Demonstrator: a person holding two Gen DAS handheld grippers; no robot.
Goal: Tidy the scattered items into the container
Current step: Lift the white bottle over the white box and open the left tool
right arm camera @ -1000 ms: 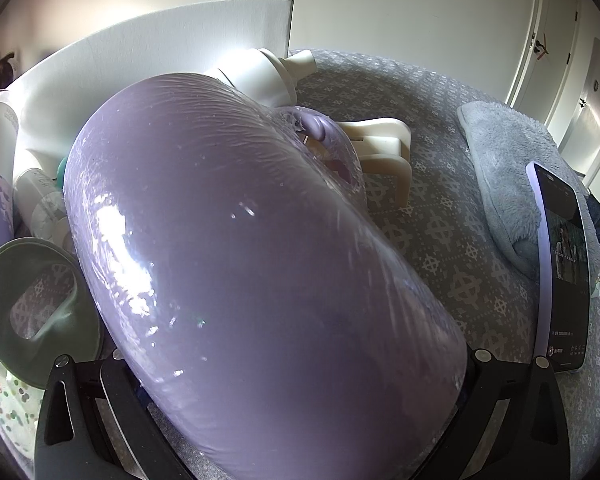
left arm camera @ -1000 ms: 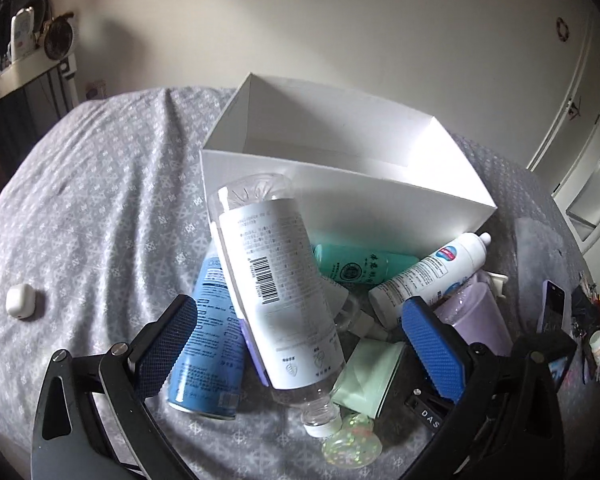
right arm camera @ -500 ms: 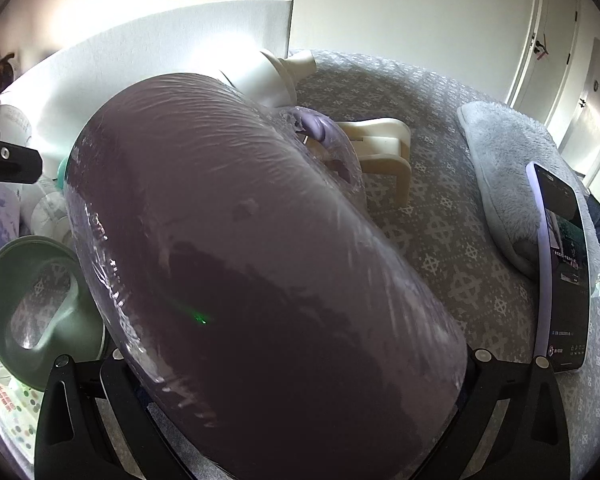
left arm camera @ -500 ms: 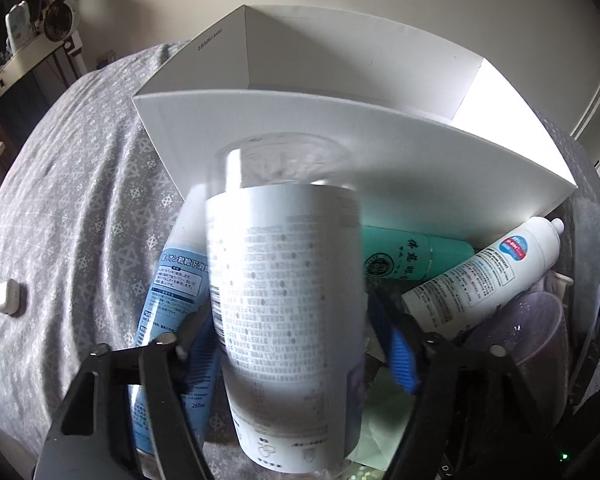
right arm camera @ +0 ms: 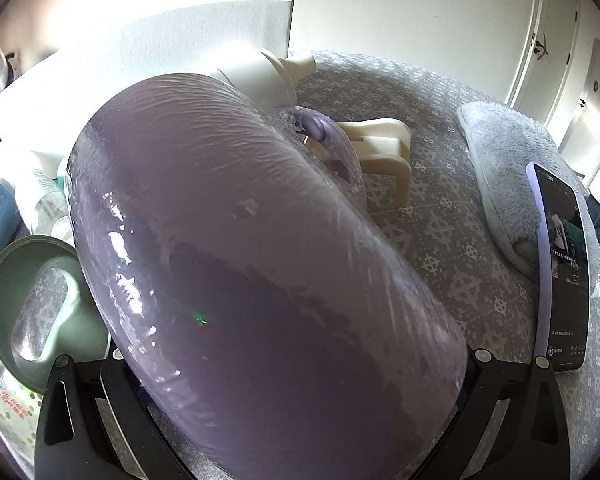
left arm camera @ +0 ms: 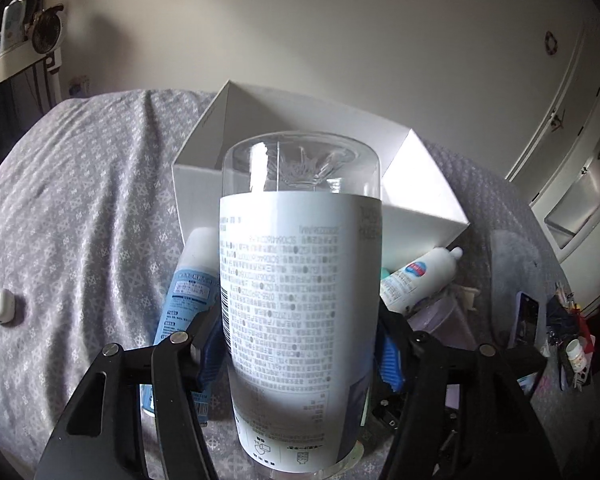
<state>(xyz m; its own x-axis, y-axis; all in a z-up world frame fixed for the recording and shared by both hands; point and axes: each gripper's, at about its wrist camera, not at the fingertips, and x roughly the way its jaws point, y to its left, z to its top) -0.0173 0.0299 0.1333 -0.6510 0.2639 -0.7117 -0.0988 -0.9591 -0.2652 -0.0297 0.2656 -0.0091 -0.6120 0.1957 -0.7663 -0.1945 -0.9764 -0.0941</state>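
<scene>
My left gripper [left arm camera: 300, 354] is showing black arms, silver screws, ribbed blue pads [left arm camera: 388, 354]; my right gripper [right arm camera: 296, 392] is wearing matching black.

Dim daylight, fisheye warping, plastic glare

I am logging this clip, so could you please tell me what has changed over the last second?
The left hand-held gripper closed on the clear labelled bottle and lifted it off the pile, base toward the white box. The right hand-held gripper stayed around the purple cup, which has not moved.
</scene>
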